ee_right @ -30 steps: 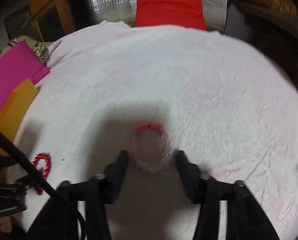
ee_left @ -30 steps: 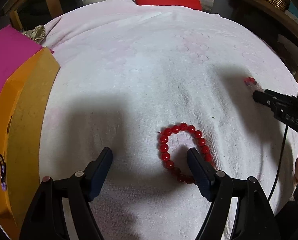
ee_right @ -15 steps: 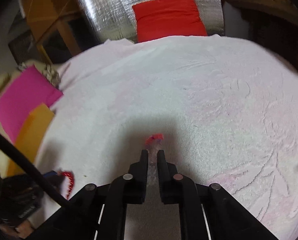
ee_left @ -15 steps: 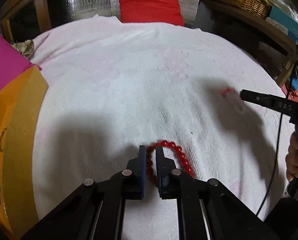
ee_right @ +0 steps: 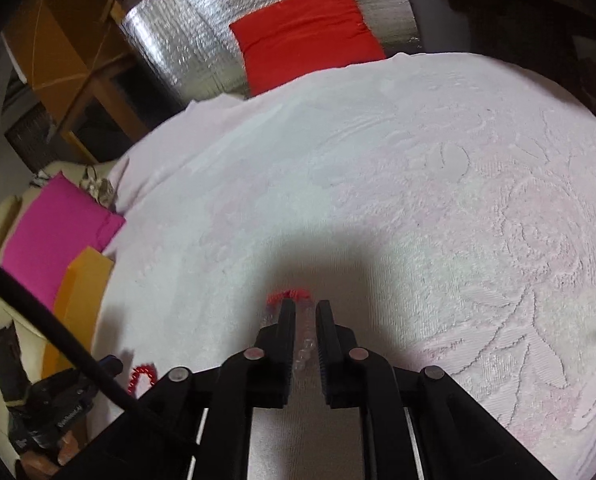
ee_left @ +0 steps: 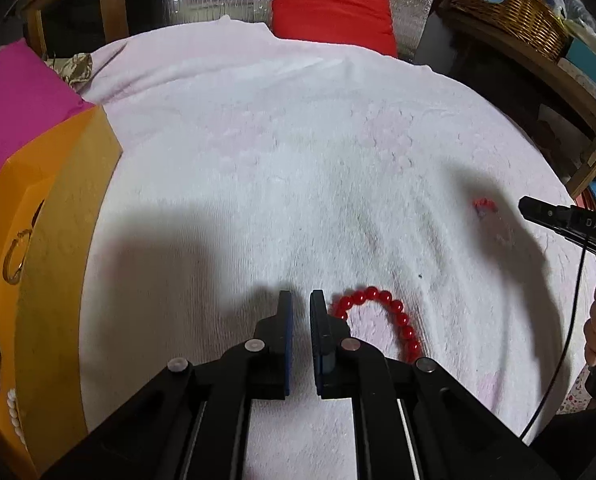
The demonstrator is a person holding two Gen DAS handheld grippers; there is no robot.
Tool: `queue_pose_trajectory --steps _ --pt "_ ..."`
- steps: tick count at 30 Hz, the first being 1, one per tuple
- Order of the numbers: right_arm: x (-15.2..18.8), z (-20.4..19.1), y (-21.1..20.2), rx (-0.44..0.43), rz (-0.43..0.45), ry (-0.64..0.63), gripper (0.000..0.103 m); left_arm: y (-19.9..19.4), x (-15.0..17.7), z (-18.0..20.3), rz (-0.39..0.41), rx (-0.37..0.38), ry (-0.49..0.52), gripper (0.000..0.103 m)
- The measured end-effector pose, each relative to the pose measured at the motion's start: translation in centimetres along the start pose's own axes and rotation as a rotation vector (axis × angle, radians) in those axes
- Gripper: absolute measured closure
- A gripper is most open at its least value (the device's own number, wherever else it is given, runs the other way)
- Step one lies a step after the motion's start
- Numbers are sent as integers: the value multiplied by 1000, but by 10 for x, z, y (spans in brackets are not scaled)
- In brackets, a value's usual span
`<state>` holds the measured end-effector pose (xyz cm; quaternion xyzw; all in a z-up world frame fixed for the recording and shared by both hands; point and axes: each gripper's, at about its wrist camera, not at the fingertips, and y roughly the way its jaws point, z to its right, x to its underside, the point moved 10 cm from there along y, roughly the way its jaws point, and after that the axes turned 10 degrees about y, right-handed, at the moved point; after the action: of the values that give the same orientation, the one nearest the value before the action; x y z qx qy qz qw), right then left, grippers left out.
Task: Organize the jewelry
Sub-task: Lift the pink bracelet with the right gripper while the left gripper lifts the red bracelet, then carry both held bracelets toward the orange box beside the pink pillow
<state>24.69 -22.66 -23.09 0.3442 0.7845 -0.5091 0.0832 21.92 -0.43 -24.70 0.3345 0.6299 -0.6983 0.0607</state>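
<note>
Since a second ago both grippers have closed: left gripper (ee_left: 300, 300) clenched beside the red bracelet (ee_left: 382, 312), apparently missing it; right gripper (ee_right: 302, 308) grasping the clear bracelet (ee_right: 304, 338).

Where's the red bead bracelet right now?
In the left wrist view, the red bead bracelet lies on the white towel, just right of the left hand-held gripper, outside its nearly closed fingers.

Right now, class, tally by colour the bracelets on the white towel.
red bead bracelet: 1
clear bead bracelet: 1
Total: 2
</note>
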Motion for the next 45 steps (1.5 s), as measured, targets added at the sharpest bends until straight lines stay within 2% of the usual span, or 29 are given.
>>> queue_pose_trajectory --steps 2,5,9,11,12,14,20,25,27,29,32,37,39,41,43,45 --pt "2 0 6 26 -8 -24 82 0 1 0 -5 4 4 95" --pt "9 -4 14 54 -21 -60 82 0 3 0 -12 8 11 95" --pt "20 -2 31 152 -31 -148 81 0 6 1 -28 16 26 94" --pt "20 -8 31 180 4 -225 87 0 7 2 -33 20 35 94" --pt "21 -10 31 187 15 -245 95 0 7 3 -34 23 39 94" --pt "20 -11 29 208 42 -272 95 -1 8 6 -32 34 52 94" --pt "4 -17 2 161 156 -248 95 -2 9 19 -28 78 95 94" --pt "-3 -10 -5 134 167 -195 95 2 12 31 -50 115 121 94" --pt "-2 -8 -4 137 163 -198 95 2 12 36 -49 118 134 88" --pt "-2 -10 -7 139 161 -198 95 3 13 38 -52 118 133 68" --pt "-1 -10 -6 135 152 -195 95 4 12 41 -53 116 141 66" --pt "3 -10 -2 136 138 -197 95 6 10 38 -42 115 129 66" --pt "5 -11 -1 135 135 -200 95 6 9 36 -33 106 129 74" --pt "5 -12 -1 134 135 -203 95 6 9 32 -29 87 131 88" --pt "5 -12 -2 131 136 -201 95 5 9 31 -24 98 123 94" --pt "5 -13 -2 131 138 -199 95 3 8 34 -10 106 130 94"
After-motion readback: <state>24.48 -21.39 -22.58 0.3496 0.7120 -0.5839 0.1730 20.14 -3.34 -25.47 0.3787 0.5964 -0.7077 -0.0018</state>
